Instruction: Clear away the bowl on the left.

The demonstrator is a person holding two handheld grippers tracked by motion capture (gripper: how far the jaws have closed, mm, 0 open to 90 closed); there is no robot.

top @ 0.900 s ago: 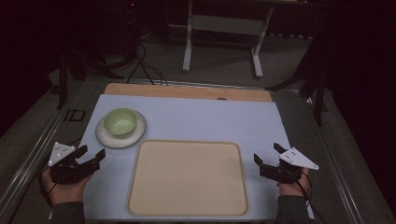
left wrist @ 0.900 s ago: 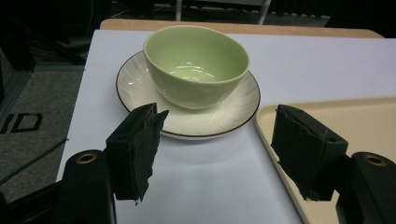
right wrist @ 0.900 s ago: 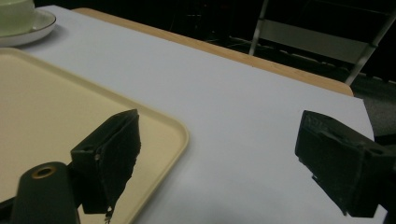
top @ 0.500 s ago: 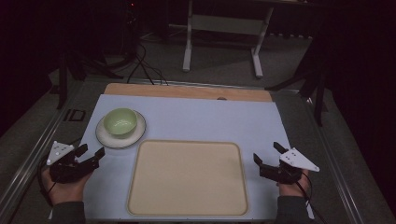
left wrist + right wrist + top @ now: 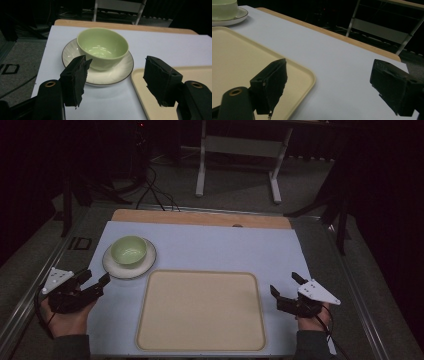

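Two tools, left tool [image 5: 95,284] & right tool [image 5: 284,290], sit w/ jaws apart like before, nothing moved, green bowl [image 5: 128,250] on plate [image 5: 112,268] untouched.

A pale green glazed bowl [image 5: 103,47] sits on a white ribbed saucer with a thin dark rim line [image 5: 125,71]. Just beside the saucer lies a plain cream rectangular plastic tray [image 5: 200,310]. Both rest on a pale lavender-white mat [image 5: 220,250], and beyond the saucer the mat's far edge shows a light brown wooden strip [image 5: 200,218]. Both grippers' jaws are matt black.
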